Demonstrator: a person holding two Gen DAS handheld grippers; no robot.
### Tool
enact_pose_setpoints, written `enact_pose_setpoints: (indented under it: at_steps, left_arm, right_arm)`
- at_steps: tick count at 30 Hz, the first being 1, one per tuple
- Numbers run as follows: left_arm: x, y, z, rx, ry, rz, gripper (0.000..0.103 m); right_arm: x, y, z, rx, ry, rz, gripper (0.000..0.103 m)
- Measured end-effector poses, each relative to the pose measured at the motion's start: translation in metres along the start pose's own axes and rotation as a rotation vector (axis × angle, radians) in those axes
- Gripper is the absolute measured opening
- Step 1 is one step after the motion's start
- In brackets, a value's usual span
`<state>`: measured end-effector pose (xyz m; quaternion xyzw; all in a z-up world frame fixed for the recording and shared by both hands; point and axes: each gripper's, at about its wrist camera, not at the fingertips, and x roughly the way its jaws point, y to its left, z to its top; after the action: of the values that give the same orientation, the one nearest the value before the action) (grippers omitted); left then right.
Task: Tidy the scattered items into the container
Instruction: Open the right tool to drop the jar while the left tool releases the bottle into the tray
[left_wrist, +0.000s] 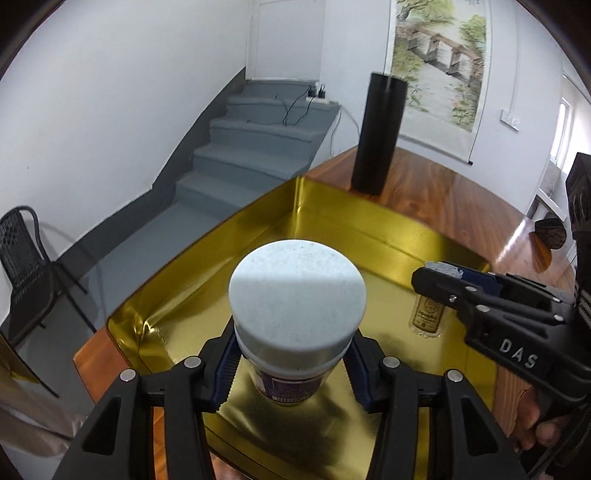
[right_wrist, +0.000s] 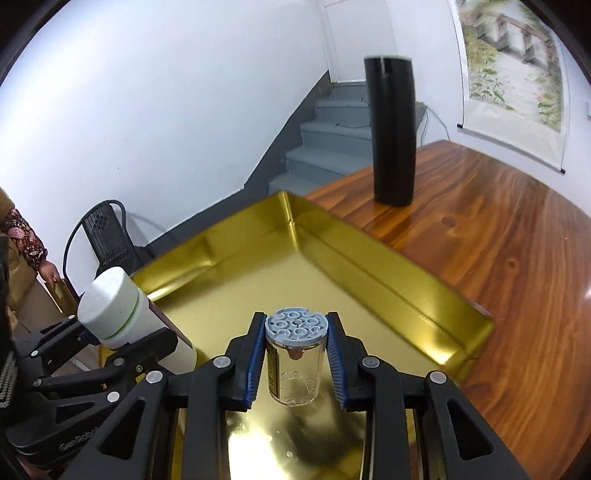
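Midway: left claw (left_wrist: 291, 365) grips white-capped jar (left_wrist: 295, 295), right claw (right_wrist: 295, 358) grips clear vial (right_wrist: 293, 365), both at 6 o'clock over empty gold tray (right_wrist: 369, 258); neither released.

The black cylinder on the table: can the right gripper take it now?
Probably not now. The right gripper has its jaws closed on a clear jar over the gold tray; the black cylinder stands beyond the tray.
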<state>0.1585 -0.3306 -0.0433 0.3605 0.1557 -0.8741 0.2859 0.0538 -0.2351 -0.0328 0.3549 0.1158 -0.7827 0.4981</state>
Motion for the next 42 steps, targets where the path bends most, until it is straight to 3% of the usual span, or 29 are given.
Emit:
enact_pose_setpoints:
  at_steps: [12, 29, 32, 42]
  left_arm:
    - [0.008, 0.006, -0.002, 0.014, 0.003, -0.023, 0.052]
    - [-0.004, 0.013, -0.004, -0.022, 0.001, -0.005, 0.051]
    - [-0.008, 0.017, -0.004, -0.047, -0.005, -0.028, 0.052]
    - [-0.018, 0.008, -0.005, -0.018, -0.033, -0.012, 0.055]
  right_arm:
    - [0.008, -0.013, -0.017, 0.044, 0.037, -0.01, 0.032]
    - [-0.021, -0.015, -0.014, 0.064, -0.012, -0.007, 0.033]
    - [-0.025, -0.013, -0.014, 0.061, -0.013, -0.004, 0.034]
    - [-0.037, -0.012, -0.015, 0.056, -0.028, -0.004, 0.038]
